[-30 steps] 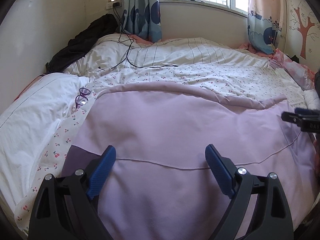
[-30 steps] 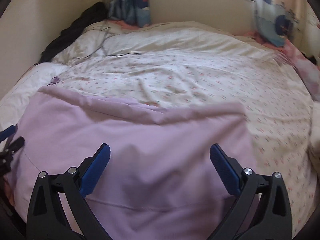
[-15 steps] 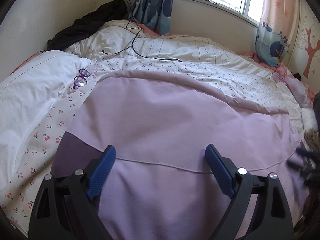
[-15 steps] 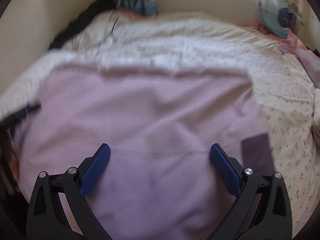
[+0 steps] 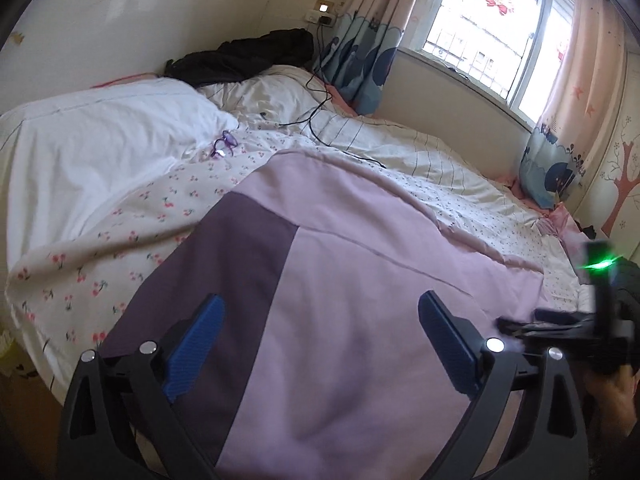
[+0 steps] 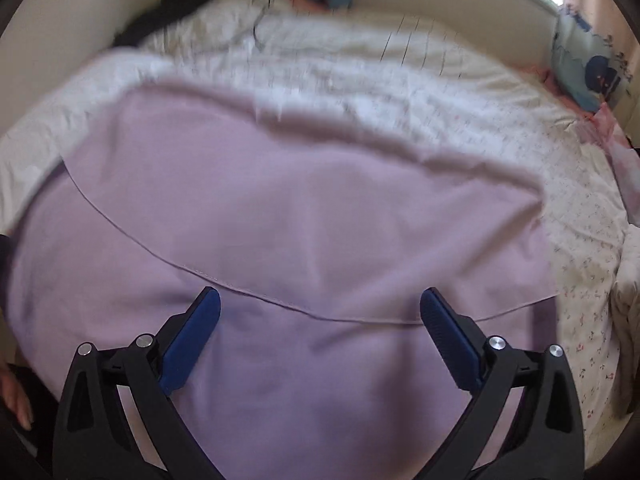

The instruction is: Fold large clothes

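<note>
The left gripper (image 5: pixel 318 346) has its two blue pads spread wide and they are opening a bit more right now; nothing is between them, only the cloth lying below. The right gripper (image 6: pixel 320 336) is wide open too, and it holds nothing, it just hangs over the same cloth. That cloth is the big purple garment (image 5: pixel 360 288), and it lies spread out on the bed (image 5: pixel 132 216), near the edge where the person stands. It looks like it has been folded once at least, because a thin sewn edge runs across the top of it with more purple under it, and a dark purple patch (image 5: pixel 224 280) shows at the left side. So my guess is the job is partly done: the garment is laid flat and doubled over, but it is still a wide shape, and it likely needs more folds to make it small and neat. Next the claws would need to pick a side or a corner to grab. Some things are hard to see. The near edge of the garment is hidden under the black arms of both claws. The right wrist picture is blurry, so the far edge and the bed print look smeared. In the left wrist picture the right gripper shows only as a dark blur with a green light at the right side. A bit of a hand (image 6: pixel 18 404) peeks in at the left edge of the right wrist picture, cut off. Small purple glasses (image 5: pixel 224 148) lie by the white pillow (image 5: pixel 104 140), well away from the garment.
</note>
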